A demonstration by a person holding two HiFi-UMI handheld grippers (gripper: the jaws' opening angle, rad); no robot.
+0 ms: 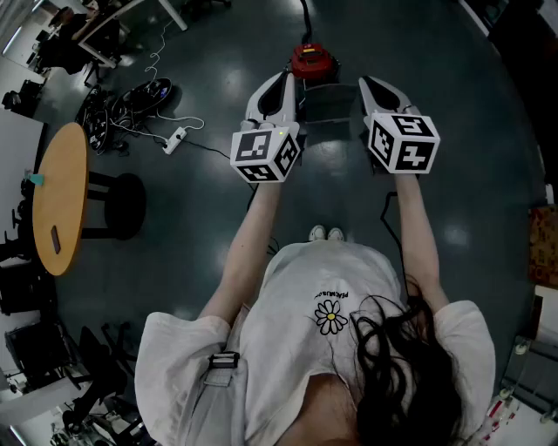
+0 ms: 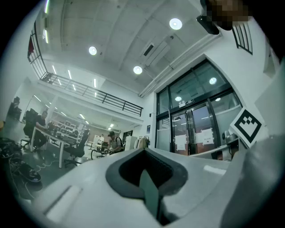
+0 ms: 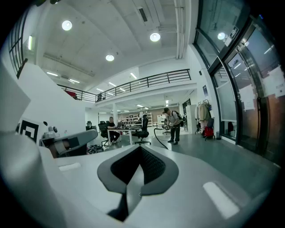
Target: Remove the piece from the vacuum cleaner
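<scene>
The vacuum cleaner (image 1: pixel 314 61) stands on the dark floor ahead of me, with a red top and a dark boxy body (image 1: pixel 329 104) below it. The piece itself I cannot make out. My left gripper (image 1: pixel 283 80) is held out just left of the vacuum's body and above it, jaws shut and empty. At the body's right side, my right gripper (image 1: pixel 367 84) is likewise shut on nothing. Both gripper views look level across the room, past the closed left gripper (image 2: pixel 144 165) and right gripper (image 3: pixel 140 156); the vacuum is absent from them.
A round wooden table (image 1: pixel 59 196) and a black stool (image 1: pixel 122 205) stand to the left. A white power strip (image 1: pixel 174 139) and tangled cables (image 1: pixel 131 100) lie on the floor at the far left. The vacuum's black cord (image 1: pixel 305 17) runs away from me. Glass doors (image 2: pixel 196 129) and people at desks (image 3: pixel 109 127) show in the distance.
</scene>
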